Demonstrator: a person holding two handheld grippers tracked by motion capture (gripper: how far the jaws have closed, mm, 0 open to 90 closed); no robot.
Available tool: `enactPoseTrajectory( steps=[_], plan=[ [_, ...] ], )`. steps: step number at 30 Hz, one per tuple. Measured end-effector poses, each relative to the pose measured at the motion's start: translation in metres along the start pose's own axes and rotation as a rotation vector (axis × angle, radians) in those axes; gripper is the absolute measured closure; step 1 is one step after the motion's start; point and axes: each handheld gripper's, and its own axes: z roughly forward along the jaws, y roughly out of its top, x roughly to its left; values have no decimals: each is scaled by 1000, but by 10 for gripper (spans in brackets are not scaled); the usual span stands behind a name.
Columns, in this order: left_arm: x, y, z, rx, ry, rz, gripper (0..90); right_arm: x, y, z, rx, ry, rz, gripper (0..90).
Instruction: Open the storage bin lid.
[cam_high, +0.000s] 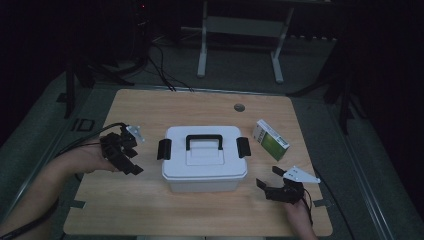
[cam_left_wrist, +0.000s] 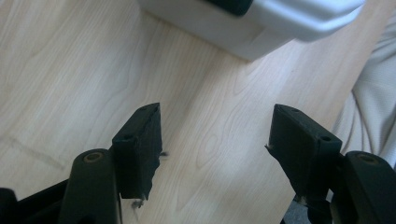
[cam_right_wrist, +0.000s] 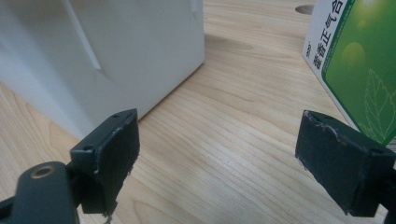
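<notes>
Looking at this setup, your main thing is the white rigid plastic storage box with a black carry handle and black side latches (cam_high: 204, 159), sitting shut in the middle of the light wooden table (cam_high: 150, 107). I'd guess it's stiff and smooth-walled, so squeezing the sides will probably just slip. It's also way wider than either gripper can span. Better bets: the raised handle on the lid for lifting, or the latch on each end if you're opening it. Weight depends on what's inside, can't tell from here.

Next down, the small green and white cardboard carton with printed lettering (cam_high: 270, 139) lies just beside the box's right end, apart from it. It likely handles light and crushable, so pinch it gently across the thin faces.

Your left gripper (cam_high: 131, 159) hangs just off the box's left end, jaws apart with only bare tabletop between them. Your right gripper (cam_high: 269, 177) sits low near the box's front right corner, jaws spread wide, nothing in them either.
</notes>
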Motion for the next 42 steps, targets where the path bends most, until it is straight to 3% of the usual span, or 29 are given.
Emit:
enactPoseTrajectory(
  steps=[4, 12, 19, 34, 42],
  plan=[
    [-1, 7, -5, -20, -2, 7, 348, 0, 0, 0, 0, 5, -1, 135],
    [-3, 32, -16, -44, 5, 66, 348, 1, 0, 1, 1, 16, -1, 135],
    [-8, 56, -19, -8, 18, 119, 349, 1, 0, 1, 1, 18, -2, 135],
    [-6, 104, -12, 27, 34, 160, 348, 2, 0, 2, 3, 22, -12, 135],
    [-6, 131, -7, 32, 19, 189, 349, 2, 0, 1, 3, 27, -11, 135]
  ],
)
